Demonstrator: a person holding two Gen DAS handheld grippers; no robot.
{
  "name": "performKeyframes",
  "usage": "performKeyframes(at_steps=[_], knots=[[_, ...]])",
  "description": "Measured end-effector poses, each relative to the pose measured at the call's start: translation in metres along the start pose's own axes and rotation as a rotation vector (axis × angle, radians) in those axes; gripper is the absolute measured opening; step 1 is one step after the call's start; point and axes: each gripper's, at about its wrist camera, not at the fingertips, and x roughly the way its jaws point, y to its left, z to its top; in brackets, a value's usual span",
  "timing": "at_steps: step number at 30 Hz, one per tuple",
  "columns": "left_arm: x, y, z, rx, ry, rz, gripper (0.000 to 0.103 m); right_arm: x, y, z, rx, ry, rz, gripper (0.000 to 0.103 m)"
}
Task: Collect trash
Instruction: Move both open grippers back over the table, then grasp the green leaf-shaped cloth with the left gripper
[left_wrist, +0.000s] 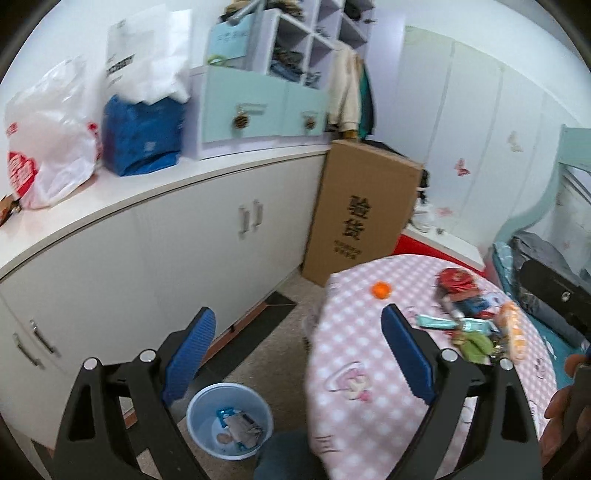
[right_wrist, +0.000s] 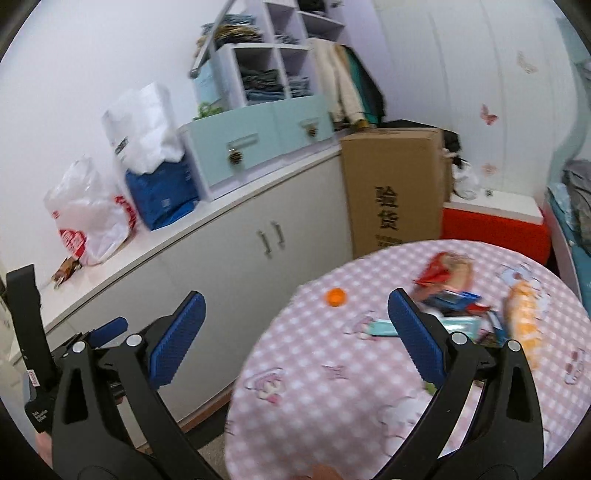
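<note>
A round table with a pink checked cloth holds a pile of wrappers: a red packet, a teal wrapper, an orange-white bag. A small orange ball lies apart. A blue bin on the floor holds some wrappers. My left gripper is open and empty, above the floor beside the table. My right gripper is open and empty over the table's left edge.
A long white cabinet runs along the wall, carrying plastic bags and a teal drawer unit. A tall cardboard box stands behind the table. A bed lies at the right.
</note>
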Motion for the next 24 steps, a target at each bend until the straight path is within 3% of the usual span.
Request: performKeyframes(at_steps=[13, 18, 24], knots=[[0.011, -0.080, -0.010, 0.090, 0.023, -0.140, 0.089, -0.043, -0.106, -0.012, 0.105, 0.006, -0.198, 0.097], [0.027, -0.110, -0.018, 0.127, 0.060, -0.182, 0.089, -0.042, -0.150, -0.024, 0.142, 0.058, -0.302, 0.097], [0.054, -0.140, -0.031, 0.175, 0.124, -0.214, 0.089, -0.021, -0.181, -0.044, 0.152, 0.151, -0.327, 0.097]])
